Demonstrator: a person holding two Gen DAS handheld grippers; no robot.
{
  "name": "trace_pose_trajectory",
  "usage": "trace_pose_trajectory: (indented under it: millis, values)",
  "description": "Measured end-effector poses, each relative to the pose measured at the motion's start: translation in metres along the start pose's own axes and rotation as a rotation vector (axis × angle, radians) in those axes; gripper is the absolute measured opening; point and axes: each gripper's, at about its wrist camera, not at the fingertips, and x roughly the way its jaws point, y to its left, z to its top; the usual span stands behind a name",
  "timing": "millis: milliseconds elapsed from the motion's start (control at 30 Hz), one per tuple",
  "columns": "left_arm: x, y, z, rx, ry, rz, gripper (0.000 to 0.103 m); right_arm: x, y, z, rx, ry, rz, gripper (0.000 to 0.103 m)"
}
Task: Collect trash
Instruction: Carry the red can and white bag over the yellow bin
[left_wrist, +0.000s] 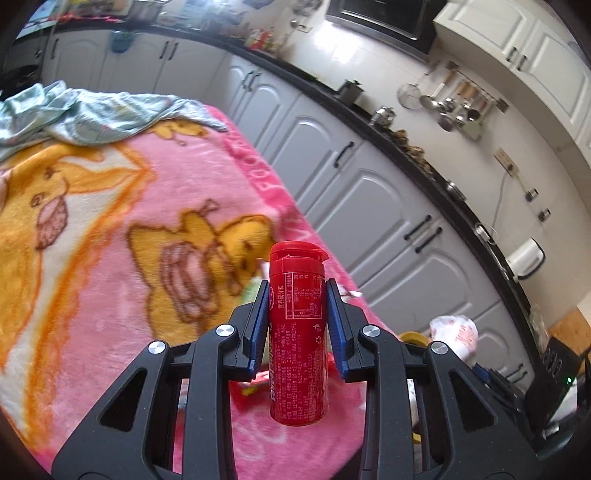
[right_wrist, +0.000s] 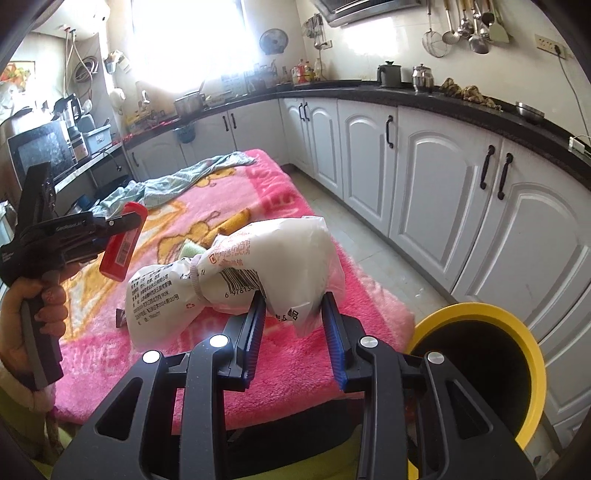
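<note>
Trash is being carried in both hands above a table (right_wrist: 314, 354) covered with a pink blanket (left_wrist: 110, 229). In the left wrist view the left gripper (left_wrist: 297, 314) is clamping a red bottle (left_wrist: 298, 332) between its blue pads, the flip cap sitting partly ajar at the top; from the right wrist view that same bottle is hanging at about nine o'clock, tilted, off to the side of the bag. The right gripper (right_wrist: 293, 317) is pinching a white plastic bag (right_wrist: 258, 266), tied off with a pink band, by a loose fold near its bottom edge, with most of the bulk sitting forward of the jaws at twelve o'clock. A yellow-rimmed bin (right_wrist: 480, 314) is waiting at about four o'clock in the right wrist view, just beside the table's near corner. The bag looks the likelier trouble: the grip is on thin film only, so the weight ahead of the jaws could be pulling the plastic free or tearing it during the swing toward the bin. The bottle's smooth round body could be rotating or sliding between the pads if tilted further, and its open cap might be spilling any leftover contents. Small scraps (right_wrist: 122, 316) are lying on the blanket under the bag, not yet collected.
</note>
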Motion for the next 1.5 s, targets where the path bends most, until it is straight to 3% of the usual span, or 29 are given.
trace_pose_trajectory:
  millis: [1500]
  values:
    - [0.031, -0.166, -0.051, 0.331, 0.088, -0.208, 0.022, -0.124, -0.099, -0.019, 0.186, -0.218, -0.251, 0.030]
